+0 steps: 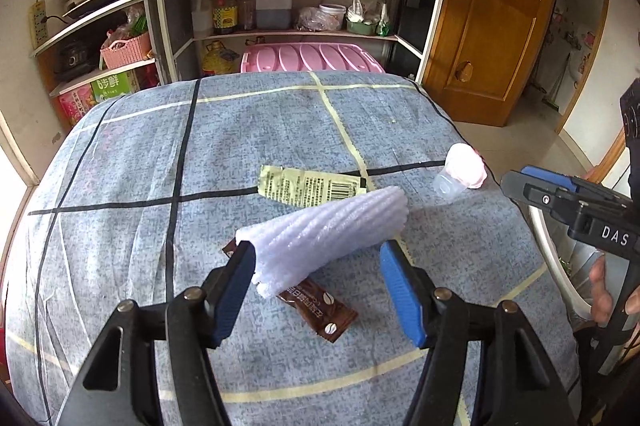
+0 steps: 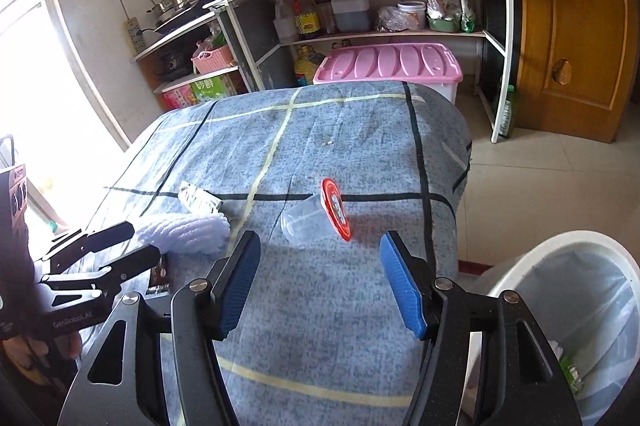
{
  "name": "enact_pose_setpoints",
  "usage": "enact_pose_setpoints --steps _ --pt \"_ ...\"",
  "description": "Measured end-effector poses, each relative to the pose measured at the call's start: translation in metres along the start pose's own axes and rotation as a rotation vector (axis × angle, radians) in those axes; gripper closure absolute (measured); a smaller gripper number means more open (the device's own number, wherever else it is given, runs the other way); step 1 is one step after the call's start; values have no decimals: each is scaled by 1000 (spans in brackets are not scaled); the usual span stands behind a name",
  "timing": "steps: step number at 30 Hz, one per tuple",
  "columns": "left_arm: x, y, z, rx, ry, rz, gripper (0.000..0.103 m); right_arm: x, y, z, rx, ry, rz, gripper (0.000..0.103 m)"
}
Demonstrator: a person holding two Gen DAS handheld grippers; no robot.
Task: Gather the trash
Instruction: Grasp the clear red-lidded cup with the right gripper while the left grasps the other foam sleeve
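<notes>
Bare tablecloth [image 2: 320, 306] before cup [image 2: 308, 222]

Cluttered shelves [image 1: 304, 33], wooden door [image 1: 492, 25]

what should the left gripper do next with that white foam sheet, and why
Probably ease the left gripper forward and close on the white foam sheet: its jaws stand open with the sheet's near end between them, not yet pinched.
</notes>
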State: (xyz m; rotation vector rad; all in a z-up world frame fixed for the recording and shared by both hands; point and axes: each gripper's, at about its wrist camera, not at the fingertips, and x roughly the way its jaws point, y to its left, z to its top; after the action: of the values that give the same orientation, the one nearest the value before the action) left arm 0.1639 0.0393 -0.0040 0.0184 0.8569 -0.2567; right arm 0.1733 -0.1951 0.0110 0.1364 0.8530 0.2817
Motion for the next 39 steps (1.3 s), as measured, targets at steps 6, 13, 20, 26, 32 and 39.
enact_pose_setpoints --steps 6,13,20,26,32,39 --pt "8 3 4 21 1 4 36 29 6 11 -29 36 -10 39" --pt "20 -4 8 95 26 2 36 48 6 10 -46 73 -28 39" --pt "27 -11 9 145 43 -29 34 56 6 8 -71 92 -48 39" --pt "29 -16 8 163 56 -60 34 53 5 7 -66 76 -51 54" --pt "27 -17 6 154 71 -122 35 49 4 5 -66 65 -41 55" --pt "10 -24 4 197 48 -157 38 36 -4 1 -24 44 -16 56"
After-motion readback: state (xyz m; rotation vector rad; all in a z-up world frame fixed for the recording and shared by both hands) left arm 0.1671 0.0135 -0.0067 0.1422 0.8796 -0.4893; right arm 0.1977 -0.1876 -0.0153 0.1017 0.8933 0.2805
